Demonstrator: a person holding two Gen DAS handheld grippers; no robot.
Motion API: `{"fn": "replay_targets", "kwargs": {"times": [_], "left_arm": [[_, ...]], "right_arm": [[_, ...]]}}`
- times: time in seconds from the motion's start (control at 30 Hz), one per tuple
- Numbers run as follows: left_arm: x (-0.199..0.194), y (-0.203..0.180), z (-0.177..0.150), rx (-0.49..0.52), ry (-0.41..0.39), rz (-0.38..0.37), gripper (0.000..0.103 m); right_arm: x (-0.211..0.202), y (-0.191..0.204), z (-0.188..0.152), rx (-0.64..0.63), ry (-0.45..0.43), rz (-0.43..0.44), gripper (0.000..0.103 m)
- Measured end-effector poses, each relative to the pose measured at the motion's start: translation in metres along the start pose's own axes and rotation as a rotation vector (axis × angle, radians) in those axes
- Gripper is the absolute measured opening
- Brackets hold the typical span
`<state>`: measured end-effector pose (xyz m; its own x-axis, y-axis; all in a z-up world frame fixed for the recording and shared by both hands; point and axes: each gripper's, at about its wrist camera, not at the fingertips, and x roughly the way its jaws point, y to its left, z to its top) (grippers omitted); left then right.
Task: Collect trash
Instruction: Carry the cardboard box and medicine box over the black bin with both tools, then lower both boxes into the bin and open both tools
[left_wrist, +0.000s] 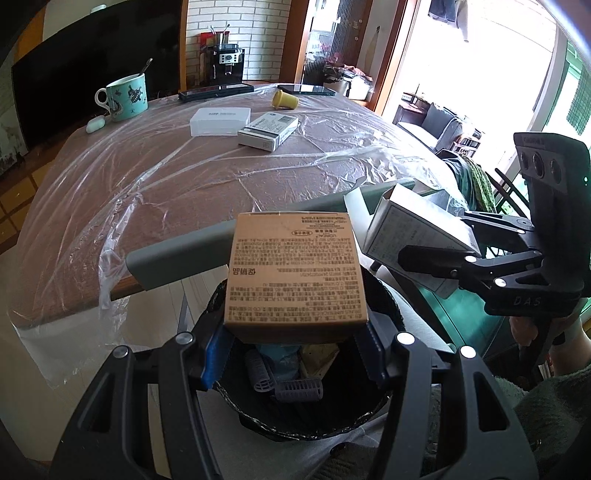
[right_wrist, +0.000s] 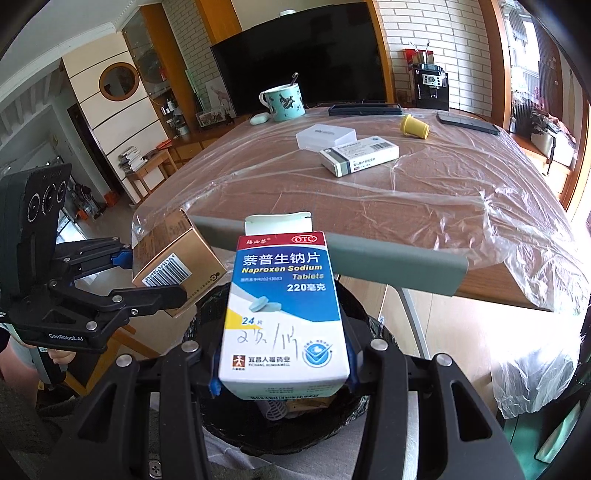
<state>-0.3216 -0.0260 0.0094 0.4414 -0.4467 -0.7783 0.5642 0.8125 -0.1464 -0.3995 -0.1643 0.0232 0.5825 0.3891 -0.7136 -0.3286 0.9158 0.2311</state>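
L gripper is clamped on a brown carton, held over the black-lined bin w/ hair rollers inside. R gripper grips a blue-white tablet box, top flap open, above the same bin, just beside the carton. Behind both: a grey chair back, then the plastic-covered table w/ another medicine box, white case, yellow cap, mug & earbud case.
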Motion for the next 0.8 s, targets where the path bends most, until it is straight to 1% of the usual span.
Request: {"fn": "replay_targets", "kwargs": {"times": [0.4,0.8], "left_arm": [[0.023,-0.002,-0.015,0.01,0.078,0.008,0.059],[0.046,0.001,-0.027,0.012,0.148,0.016,0.059]], "right_arm": [[0.017,-0.001,-0.018,-0.003,0.081,-0.022,0.046],[0.038,-0.001,-0.027,-0.018,0.135,-0.046,0.046]]}}
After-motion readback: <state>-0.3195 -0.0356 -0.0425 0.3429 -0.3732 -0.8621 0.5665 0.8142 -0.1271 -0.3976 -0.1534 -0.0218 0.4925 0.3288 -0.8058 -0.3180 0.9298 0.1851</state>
